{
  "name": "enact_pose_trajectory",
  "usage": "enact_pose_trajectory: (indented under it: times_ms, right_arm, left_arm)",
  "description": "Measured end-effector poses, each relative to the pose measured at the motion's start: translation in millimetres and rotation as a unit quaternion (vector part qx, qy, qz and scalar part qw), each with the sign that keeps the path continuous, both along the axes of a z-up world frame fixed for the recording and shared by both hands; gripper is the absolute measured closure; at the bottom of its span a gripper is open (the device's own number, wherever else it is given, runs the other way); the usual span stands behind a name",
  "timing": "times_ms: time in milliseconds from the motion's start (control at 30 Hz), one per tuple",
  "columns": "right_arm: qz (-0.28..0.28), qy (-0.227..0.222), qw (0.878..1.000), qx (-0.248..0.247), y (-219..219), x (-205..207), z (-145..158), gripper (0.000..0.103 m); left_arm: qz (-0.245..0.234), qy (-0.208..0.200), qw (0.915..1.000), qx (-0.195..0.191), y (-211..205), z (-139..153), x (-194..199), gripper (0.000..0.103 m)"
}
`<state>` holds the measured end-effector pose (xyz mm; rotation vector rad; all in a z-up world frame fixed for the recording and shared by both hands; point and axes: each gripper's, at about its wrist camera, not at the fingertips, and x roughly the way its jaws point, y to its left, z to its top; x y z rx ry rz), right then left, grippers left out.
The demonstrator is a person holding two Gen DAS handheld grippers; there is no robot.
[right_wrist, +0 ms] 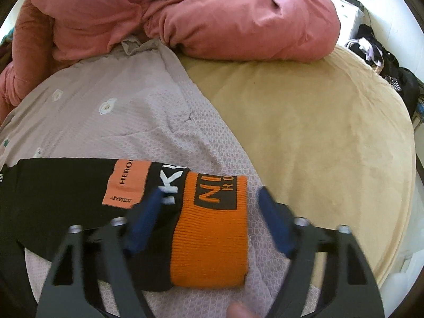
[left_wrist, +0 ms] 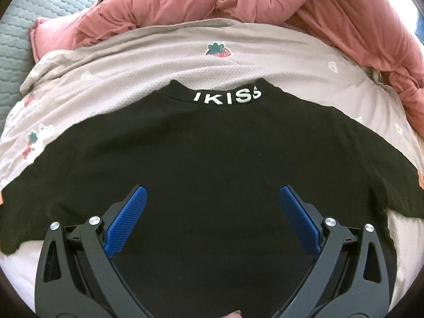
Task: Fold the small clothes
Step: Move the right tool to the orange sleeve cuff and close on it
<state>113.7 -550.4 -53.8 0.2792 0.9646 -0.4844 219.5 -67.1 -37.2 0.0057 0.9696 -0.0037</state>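
A black top (left_wrist: 212, 153) is seen spread flat on a pale blanket printed with strawberries (left_wrist: 159, 61), its lettered collar (left_wrist: 228, 96) pointing away from the person and its hem lying nearest, so the body's long axis runs straight ahead from the left gripper (left_wrist: 212, 212). That gripper is held over the lower middle of the body with its blue pads (left_wrist: 127, 220) spread wide and nothing gripped between them. In the right wrist view one sleeve is laid out sideways, ending in an orange ribbed cuff (right_wrist: 212, 235). The right gripper (right_wrist: 212, 220) is set astride this cuff, jaws about half open, with gaps visible at both pads, so no grip is judged to be made yet. The right hand is judged the nearer to a fold point, the sleeve's axis crossing its fingers. A pink quilt (right_wrist: 159, 13) is heaped beyond
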Motion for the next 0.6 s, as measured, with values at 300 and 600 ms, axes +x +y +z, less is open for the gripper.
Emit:
enact_pose_trajectory:
  times_ms: [300,600]
  right_arm:
    - [0.040,-0.056,0.998,0.007,6,-13,37,0.097]
    - [0.107,-0.124,0.986,0.029,45,-16,93,0.097]
  left_arm:
    - [0.002,0.001,0.9999,-0.014,5,-2,-7,0.009]
    - [0.004,-0.011,0.9998,-0.015,10,6,-17,0.009]
